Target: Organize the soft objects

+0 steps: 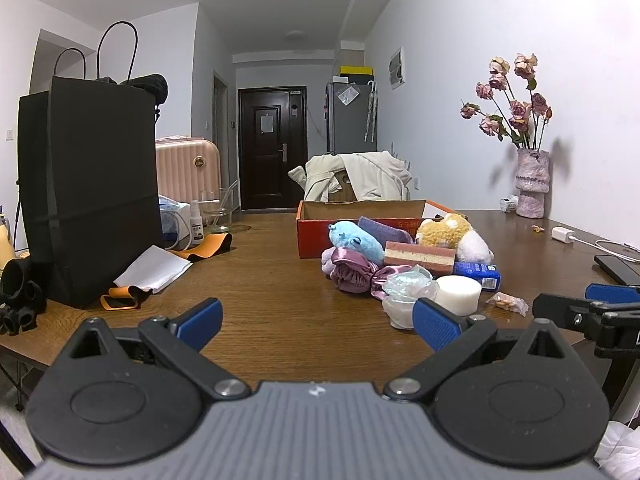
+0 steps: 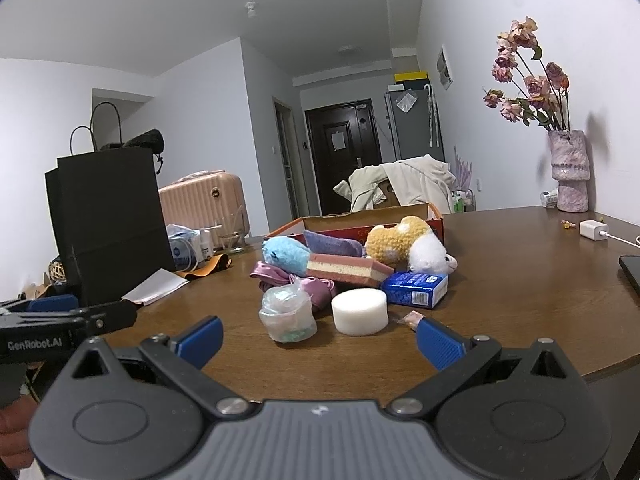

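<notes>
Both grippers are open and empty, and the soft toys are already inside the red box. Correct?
Not quite. Both views show the blue plush and yellow plush on the table in front of the red box. The left gripper and right gripper are open and empty.

Hidden and cut-off parts

The red box (image 1: 360,236) is half-hidden behind the toy pile; its inside cannot be seen. The blue carton's (image 2: 416,289) print is too small to read. The phone (image 2: 632,272) is cropped at the edge.

We see a brown wooden table (image 2: 520,280) carrying a red cardboard box (image 2: 434,216), a white foam cylinder (image 2: 360,312), a blue packet (image 2: 416,289), a black paper bag (image 1: 92,184) and a vase (image 2: 570,172).
</notes>
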`<control>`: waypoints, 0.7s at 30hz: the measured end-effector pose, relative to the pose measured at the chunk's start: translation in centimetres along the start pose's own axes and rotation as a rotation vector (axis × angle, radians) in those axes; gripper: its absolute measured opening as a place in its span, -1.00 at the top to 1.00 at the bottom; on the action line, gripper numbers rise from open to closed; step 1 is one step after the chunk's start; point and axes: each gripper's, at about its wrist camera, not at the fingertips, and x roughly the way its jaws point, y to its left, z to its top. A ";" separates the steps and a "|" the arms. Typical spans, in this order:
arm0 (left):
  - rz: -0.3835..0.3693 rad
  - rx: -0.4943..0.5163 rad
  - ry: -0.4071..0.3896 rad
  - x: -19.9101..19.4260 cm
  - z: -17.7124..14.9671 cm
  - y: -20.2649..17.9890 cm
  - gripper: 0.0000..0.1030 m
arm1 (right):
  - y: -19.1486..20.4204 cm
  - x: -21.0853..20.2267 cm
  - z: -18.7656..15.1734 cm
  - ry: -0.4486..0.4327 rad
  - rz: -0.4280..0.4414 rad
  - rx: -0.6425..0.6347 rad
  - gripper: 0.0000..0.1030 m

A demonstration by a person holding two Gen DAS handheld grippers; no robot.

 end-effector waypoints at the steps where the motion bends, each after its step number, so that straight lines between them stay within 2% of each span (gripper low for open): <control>1: 0.000 -0.001 0.000 0.0 0.0 0.0 -1.00 | 0.0 0.0 0.0 -0.002 0.000 0.000 -1.00; 21: 0.000 0.004 -0.007 0.0 0.1 -0.1 -1.00 | -0.2 0.0 0.1 -0.007 0.001 -0.001 -1.00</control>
